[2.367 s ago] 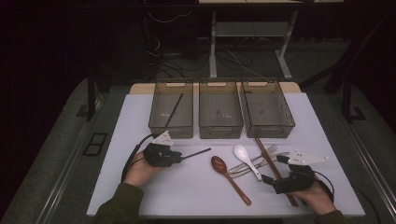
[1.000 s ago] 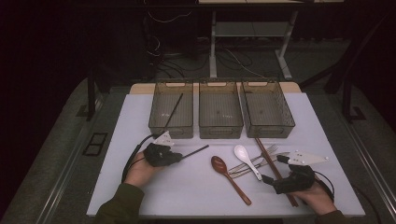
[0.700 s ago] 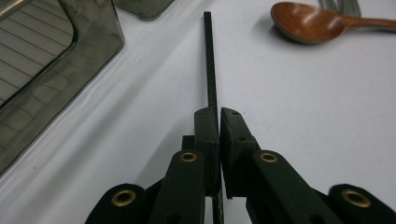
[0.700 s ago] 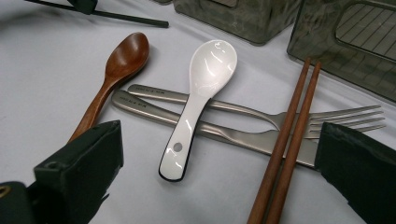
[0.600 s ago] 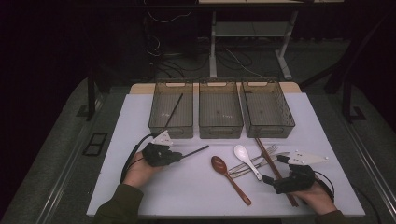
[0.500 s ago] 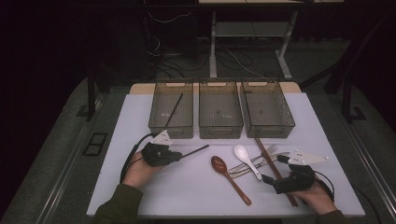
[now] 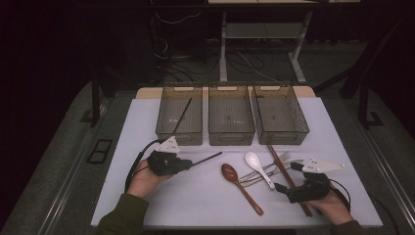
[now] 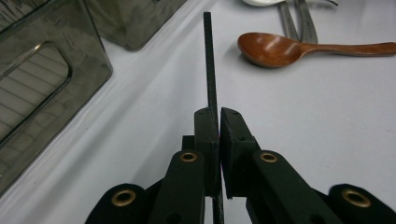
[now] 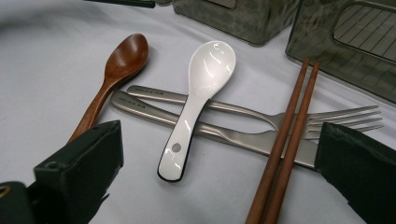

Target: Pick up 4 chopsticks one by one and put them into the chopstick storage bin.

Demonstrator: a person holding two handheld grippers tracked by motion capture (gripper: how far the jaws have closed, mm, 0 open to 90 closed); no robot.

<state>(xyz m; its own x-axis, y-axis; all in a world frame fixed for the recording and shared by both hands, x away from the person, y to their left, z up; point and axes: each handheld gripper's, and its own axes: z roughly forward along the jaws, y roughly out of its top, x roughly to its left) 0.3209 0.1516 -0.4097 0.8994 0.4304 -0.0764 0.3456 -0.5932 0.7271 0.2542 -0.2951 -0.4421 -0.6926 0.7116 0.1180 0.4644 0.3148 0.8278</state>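
- my left gripper (image 7: 188, 164) has its jaws pressed tight on a thin black chopstick (image 8: 209, 70), which sticks out level over the white counter (image 7: 195, 196) toward the brown wooden spoon (image 8: 299, 47).
- a second thin black chopstick (image 7: 182, 115) leans in the leftmost of three smoky clear plastic bins (image 7: 179, 132), just beyond my left hand (image 7: 147, 178).
- my right gripper (image 7: 286, 177) rests near the front right of the counter with its jaws wide apart and nothing between them.
- ahead of those jaws lie a white ceramic soup spoon (image 9: 196, 102) across two steel forks (image 9: 243, 122), with a pair of reddish-brown wooden chopsticks (image 9: 285, 149) crossing the forks just beside it.
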